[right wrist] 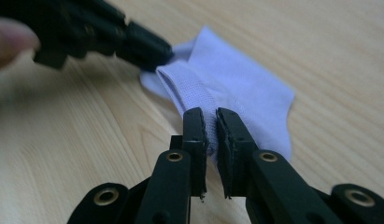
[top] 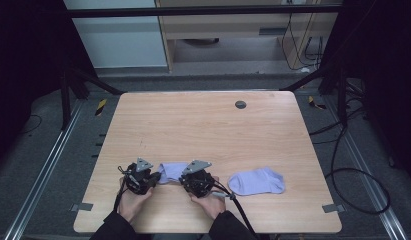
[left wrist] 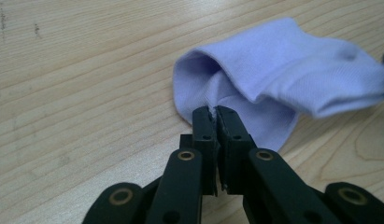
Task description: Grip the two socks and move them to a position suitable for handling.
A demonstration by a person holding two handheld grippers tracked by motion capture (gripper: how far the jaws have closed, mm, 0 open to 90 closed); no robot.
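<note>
A lavender sock (top: 172, 171) lies near the front edge of the wooden table (top: 203, 125), stretched between my two grippers. My left gripper (top: 155, 177) is shut on one edge of this sock (left wrist: 283, 60), with the fabric pinched between the tips (left wrist: 213, 112). My right gripper (top: 185, 179) is shut on the ribbed cuff of the sock (right wrist: 236, 79), which runs down between its pads (right wrist: 209, 115). In the right gripper view the left gripper (right wrist: 152, 49) bites the sock's far corner. A second lavender sock (top: 256, 181) lies flat to the right, apart from both grippers.
A small grey round cap (top: 240, 104) sits in the table top near its far edge. Metal rails and black cables run along the floor on both sides. A person's hands (top: 133, 200) come in over the front edge.
</note>
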